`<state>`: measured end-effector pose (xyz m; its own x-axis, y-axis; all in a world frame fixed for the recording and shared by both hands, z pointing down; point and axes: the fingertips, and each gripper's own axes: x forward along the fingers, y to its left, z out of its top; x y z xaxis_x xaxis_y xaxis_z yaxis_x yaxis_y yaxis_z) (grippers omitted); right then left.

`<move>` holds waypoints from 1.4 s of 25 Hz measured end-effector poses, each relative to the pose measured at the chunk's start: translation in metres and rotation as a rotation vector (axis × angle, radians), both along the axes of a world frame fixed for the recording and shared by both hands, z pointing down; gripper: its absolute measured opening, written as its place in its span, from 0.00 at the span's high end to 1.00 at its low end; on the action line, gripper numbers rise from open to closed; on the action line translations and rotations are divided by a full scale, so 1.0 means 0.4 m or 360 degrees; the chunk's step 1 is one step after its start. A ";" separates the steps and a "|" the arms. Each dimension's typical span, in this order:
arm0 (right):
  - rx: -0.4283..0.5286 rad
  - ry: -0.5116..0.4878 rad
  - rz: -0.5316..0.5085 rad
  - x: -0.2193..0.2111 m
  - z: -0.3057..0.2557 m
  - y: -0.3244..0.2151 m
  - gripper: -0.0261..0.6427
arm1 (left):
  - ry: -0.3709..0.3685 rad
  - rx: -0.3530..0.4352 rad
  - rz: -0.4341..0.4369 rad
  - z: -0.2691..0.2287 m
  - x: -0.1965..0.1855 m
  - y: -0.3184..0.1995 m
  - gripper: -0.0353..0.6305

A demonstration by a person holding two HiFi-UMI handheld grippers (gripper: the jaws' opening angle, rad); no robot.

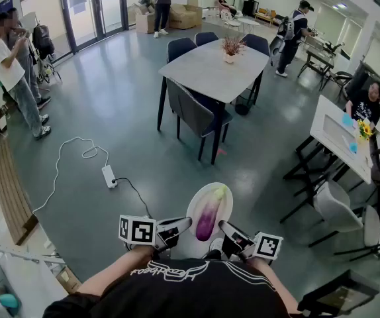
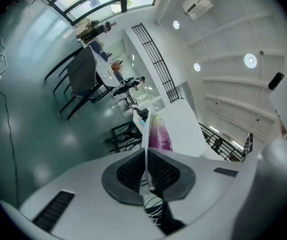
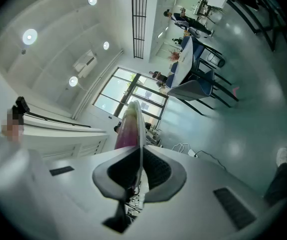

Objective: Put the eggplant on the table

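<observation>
A purple-and-white eggplant (image 1: 209, 216) with a green tip lies on a white oval plate (image 1: 197, 207), held out in front of me above the floor. My left gripper (image 1: 180, 225) is shut on the plate's near left rim. My right gripper (image 1: 228, 229) is shut on its near right rim. The left gripper view has the plate (image 2: 145, 145) edge-on between the jaws of the gripper (image 2: 146, 171), eggplant (image 2: 158, 134) beyond. In the right gripper view the gripper (image 3: 139, 171) pinches the plate (image 3: 141, 134) beside the eggplant (image 3: 127, 129). A grey table (image 1: 203, 75) stands several steps ahead.
A potted plant (image 1: 230, 48) sits on the grey table, with dark chairs (image 1: 193, 111) around it. A power strip and white cable (image 1: 109, 175) lie on the floor to the left. White tables and chairs (image 1: 339, 141) stand on the right. People stand at the left and back.
</observation>
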<state>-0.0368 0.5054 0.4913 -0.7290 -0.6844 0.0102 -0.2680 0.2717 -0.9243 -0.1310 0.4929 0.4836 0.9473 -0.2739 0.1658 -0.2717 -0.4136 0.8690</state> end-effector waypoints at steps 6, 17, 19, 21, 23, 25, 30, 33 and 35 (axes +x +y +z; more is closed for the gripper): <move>0.0007 0.0020 -0.0010 -0.013 -0.009 0.005 0.93 | -0.0002 -0.0005 -0.0005 0.001 -0.007 0.003 0.91; 0.0058 0.0058 -0.0020 -0.029 -0.035 0.000 0.93 | 0.0028 0.0029 -0.0004 -0.024 -0.023 -0.004 0.92; 0.0047 0.0047 -0.0022 -0.031 -0.032 -0.003 0.93 | 0.0030 0.0022 -0.0011 -0.022 -0.024 -0.007 0.91; 0.0039 0.0031 -0.0029 -0.034 -0.031 -0.008 0.93 | 0.0030 0.0022 -0.0020 -0.025 -0.028 -0.012 0.91; 0.0042 0.0012 -0.0033 -0.038 -0.034 -0.018 0.93 | 0.0029 0.0027 -0.0031 -0.028 -0.032 -0.020 0.91; 0.0044 0.0010 -0.0037 -0.037 -0.034 -0.033 0.93 | 0.0029 0.0034 -0.0043 -0.030 -0.033 -0.033 0.91; 0.0057 0.0002 -0.0065 -0.038 -0.032 -0.068 0.93 | 0.0034 0.0035 -0.0065 -0.027 -0.032 -0.063 0.91; 0.0052 -0.0015 -0.0073 -0.031 -0.029 -0.090 0.93 | 0.0026 0.0039 -0.0072 -0.028 -0.026 -0.084 0.91; 0.0049 -0.0018 -0.0070 -0.023 -0.025 -0.112 0.93 | 0.0019 0.0041 -0.0079 -0.027 -0.020 -0.106 0.91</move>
